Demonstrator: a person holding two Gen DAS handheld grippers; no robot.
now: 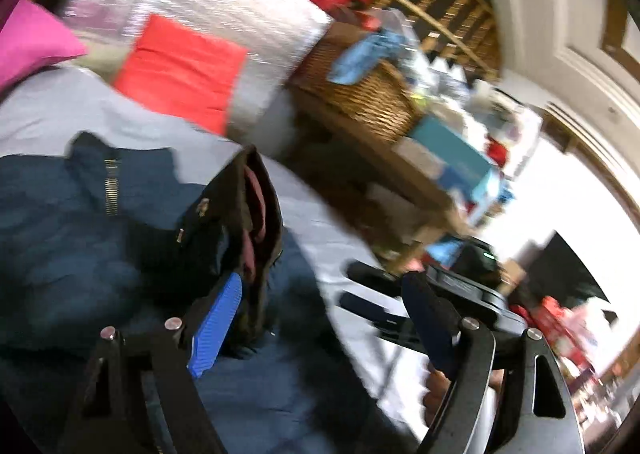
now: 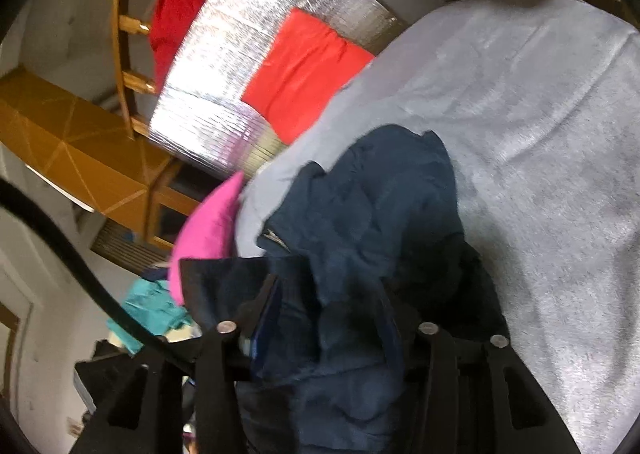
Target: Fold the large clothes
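I work on the grey sheet (image 2: 520, 114); its far side is bare, so I spread there, away from the red cloth (image 2: 308, 74). The navy jacket (image 2: 372, 214) lies bunched on the near side. Right gripper (image 2: 324, 334) clamps jacket fabric. Left gripper (image 1: 320, 314) gapes wide, empty, beside the lining.
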